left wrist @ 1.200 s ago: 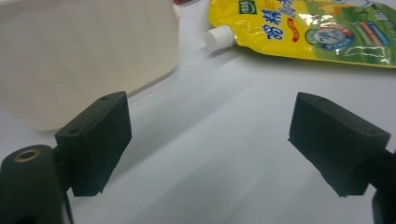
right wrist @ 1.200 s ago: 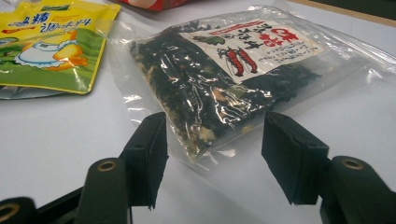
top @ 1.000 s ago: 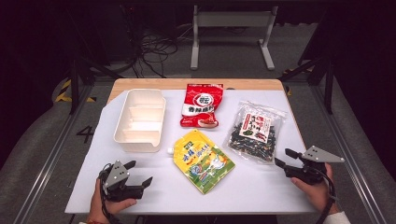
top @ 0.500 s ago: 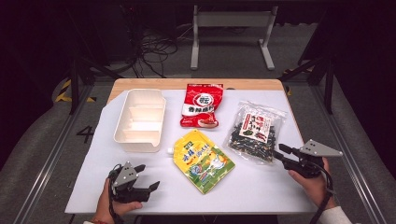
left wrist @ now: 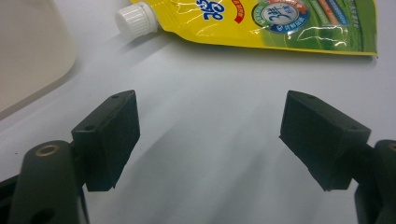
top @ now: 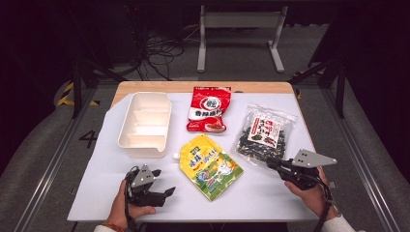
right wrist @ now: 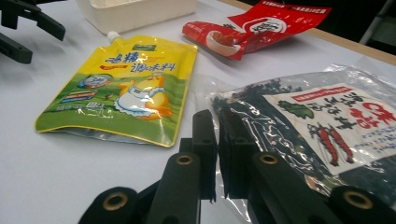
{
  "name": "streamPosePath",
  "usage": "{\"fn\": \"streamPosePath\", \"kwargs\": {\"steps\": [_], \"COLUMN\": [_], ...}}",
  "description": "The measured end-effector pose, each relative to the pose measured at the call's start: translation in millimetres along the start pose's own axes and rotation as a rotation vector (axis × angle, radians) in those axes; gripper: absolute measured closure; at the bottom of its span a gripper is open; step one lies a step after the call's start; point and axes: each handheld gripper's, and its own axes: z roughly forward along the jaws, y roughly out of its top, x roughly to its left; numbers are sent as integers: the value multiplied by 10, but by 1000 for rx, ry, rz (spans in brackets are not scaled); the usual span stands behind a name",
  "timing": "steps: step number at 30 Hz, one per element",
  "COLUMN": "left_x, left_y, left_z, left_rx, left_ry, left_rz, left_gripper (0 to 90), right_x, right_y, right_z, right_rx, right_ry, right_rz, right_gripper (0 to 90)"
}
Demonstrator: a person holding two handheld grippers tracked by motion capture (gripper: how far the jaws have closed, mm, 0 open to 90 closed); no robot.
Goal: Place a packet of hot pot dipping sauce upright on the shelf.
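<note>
My right tool [top: 270,163] sits at the lower right of the high view, its tips at the near edge of the clear bag of dark seaweed [top: 263,135]. Its jaws have just been closing and now stand almost together; in the right gripper view the right tool [right wrist: 218,154] rises from the bottom centre with only a thin gap between the pads. The bag's clear edge [right wrist: 299,140] lies just beside and under them, though I cannot tell whether any plastic is pinched.

My left tool [top: 162,183] is at the lower left of the high view, resting low over the white tabletop [top: 270,203]. In the left gripper view its jaws stand wide apart with bare tabletop between them, holding nothing.

The yellow pouch [top: 210,165] lies flat at the centre, its white cap [left wrist: 135,19] at the upper left of the left gripper view. The red packet [top: 209,108] lies above it, and the white tray [top: 126,140] sits at the left, near the pouch's cap.
</note>
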Motion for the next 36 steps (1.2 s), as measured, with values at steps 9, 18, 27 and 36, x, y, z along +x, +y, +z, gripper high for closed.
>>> {"fn": "streamPosePath", "kwargs": {"steps": [9, 18, 27, 36], "left_x": [-6, 33, 40, 17], "left_y": [42, 15, -50, -155], "left_z": [34, -27, -132, -258], "left_rx": [5, 7, -6, -9], "left_ry": [-2, 16, 40, 59], "left_rz": [10, 29, 36, 36], "left_gripper": [206, 208, 214, 219], "right_x": [37, -84, -293, -468], "right_y": [133, 475, 805, 1007], "right_z": [207, 615, 1162, 1634], "right_rx": [0, -26, 10, 95], "right_ry": [17, 18, -13, -15], "right_rz": [4, 47, 121, 253], "right_gripper": [816, 791, 699, 496]}}
